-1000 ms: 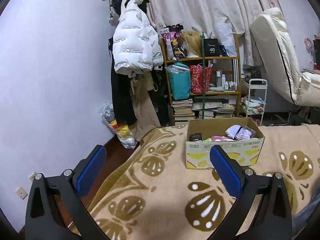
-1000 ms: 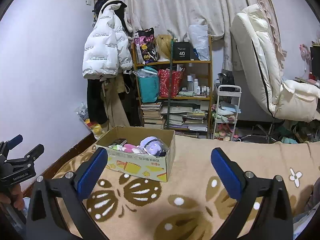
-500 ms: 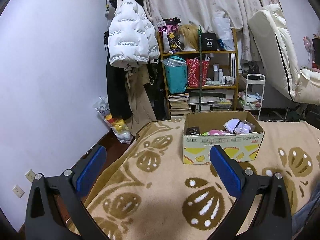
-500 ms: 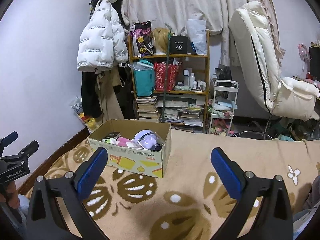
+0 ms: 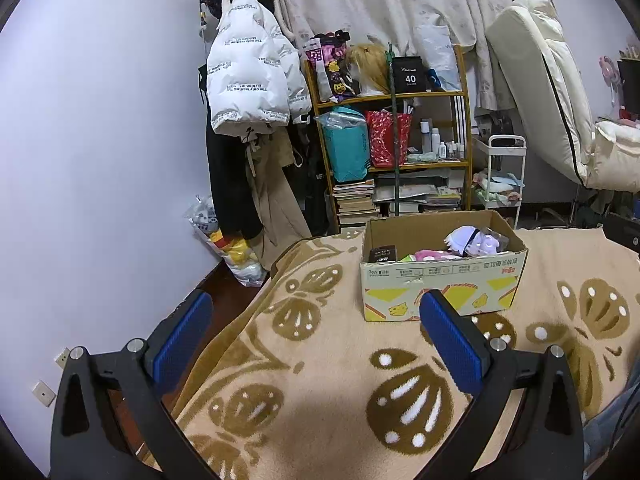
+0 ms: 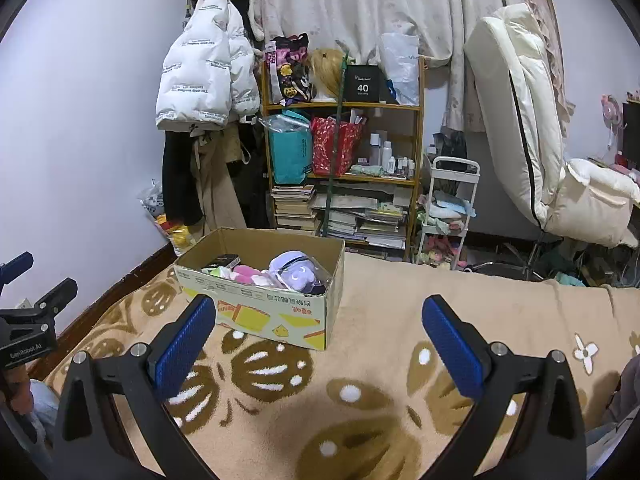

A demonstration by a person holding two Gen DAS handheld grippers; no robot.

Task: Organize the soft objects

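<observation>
A cardboard box [image 5: 442, 282] [image 6: 260, 312] stands on a beige blanket with a brown pattern. Inside lie a purple plush in clear wrap [image 5: 472, 240] [image 6: 298, 272], a pink soft item [image 5: 428, 255] [image 6: 248, 274] and a small dark pouch [image 5: 382, 253] [image 6: 224, 259]. My left gripper [image 5: 316, 340] is open and holds nothing, nearer than the box and to its left. My right gripper [image 6: 320, 340] is open too, with nothing in it, in front of the box's right end. The other gripper [image 6: 24, 320] shows at the left edge of the right wrist view.
The blanket [image 5: 320, 380] [image 6: 400, 360] covers a bed whose left edge drops to a dark floor by the wall. Behind stand a cluttered shelf [image 5: 392, 152], hanging coats [image 5: 248, 80], a white trolley [image 6: 444, 216] and a cream chair [image 6: 528, 140].
Both views have tilted slightly; the box now sits a little further from the left gripper and more to the left in the right wrist view. Both grippers stay open.
</observation>
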